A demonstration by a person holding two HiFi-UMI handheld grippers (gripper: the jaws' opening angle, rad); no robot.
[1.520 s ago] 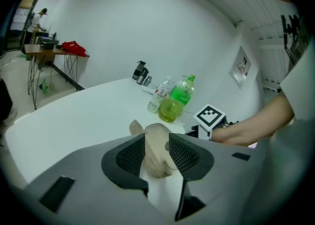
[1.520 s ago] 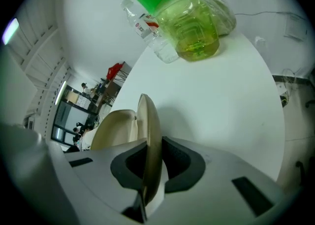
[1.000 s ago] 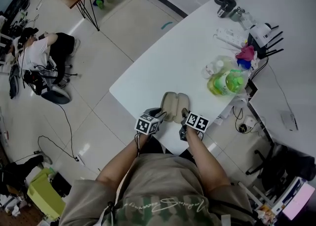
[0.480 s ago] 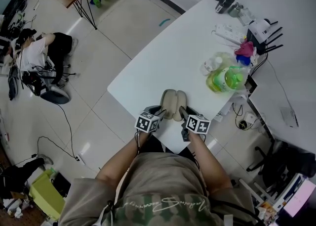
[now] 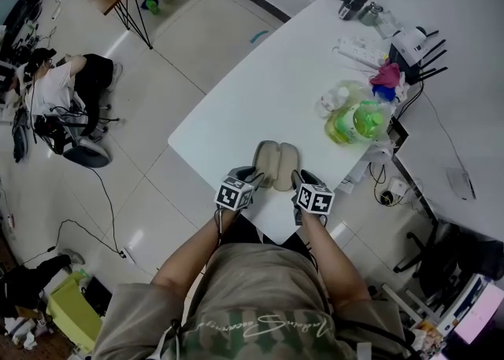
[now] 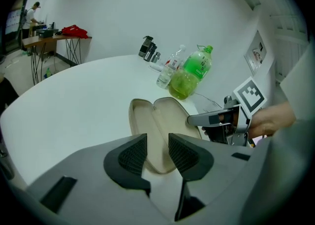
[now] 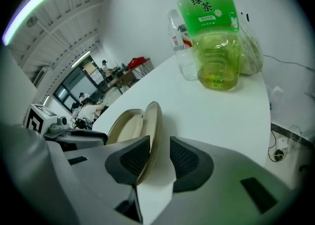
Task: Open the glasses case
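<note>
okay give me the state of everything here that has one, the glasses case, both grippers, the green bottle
Glasses case: open, halves spread, no glasses seen inside.
Left gripper: open, pads pressing on nothing.
Right gripper: jaws opening, rim of one case half between them.
Green bottle: upright, cap on, little liquid left.

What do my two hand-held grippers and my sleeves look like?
The left hand-held gripper and the right hand-held gripper are light grey, each with two black ribbed pads and a cube of black-and-white square markers. The person wears a short-sleeved khaki shirt.
</note>
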